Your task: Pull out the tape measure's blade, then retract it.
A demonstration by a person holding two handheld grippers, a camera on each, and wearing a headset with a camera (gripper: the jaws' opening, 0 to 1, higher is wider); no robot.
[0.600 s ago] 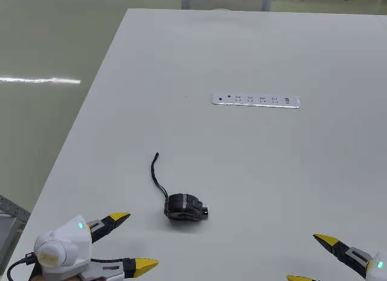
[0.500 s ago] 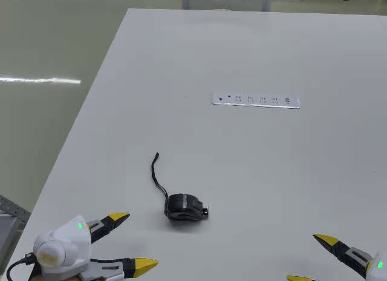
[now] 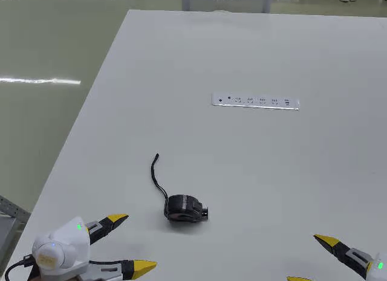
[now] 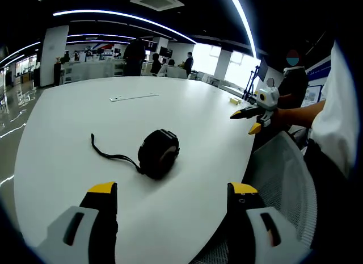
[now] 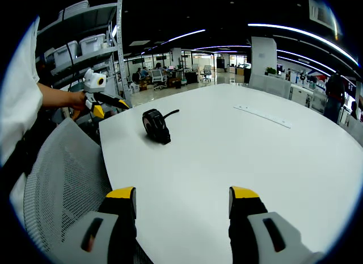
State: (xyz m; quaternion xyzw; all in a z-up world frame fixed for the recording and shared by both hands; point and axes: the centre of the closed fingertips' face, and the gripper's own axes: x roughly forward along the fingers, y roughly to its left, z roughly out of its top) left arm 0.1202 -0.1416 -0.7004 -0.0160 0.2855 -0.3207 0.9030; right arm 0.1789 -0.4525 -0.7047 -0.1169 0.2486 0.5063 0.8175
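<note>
White worktable [image 3: 260,166] carries the tape measure [image 3: 185,208] near its front edge, blade wound in. Left gripper [image 3: 138,242] and right gripper [image 3: 304,257] hover either side, jaws apart, empty; pulling hasn't begun, so one must first clamp the case.

This is a large open-plan office-cum-lab hall. Ahead of the right gripper [image 5: 182,193], past the broad white table [image 5: 227,133], desks and office chairs [image 5: 161,76] stand under long ceiling light strips [image 5: 283,28]. Left of it rises a metal rack [image 5: 119,42] holding plastic bins [image 5: 93,44]. Ahead of the left gripper [image 4: 172,188] people [image 4: 135,51] stand among counters [image 4: 91,68], and a mesh chair [image 4: 283,173] sits just right of it.
</note>
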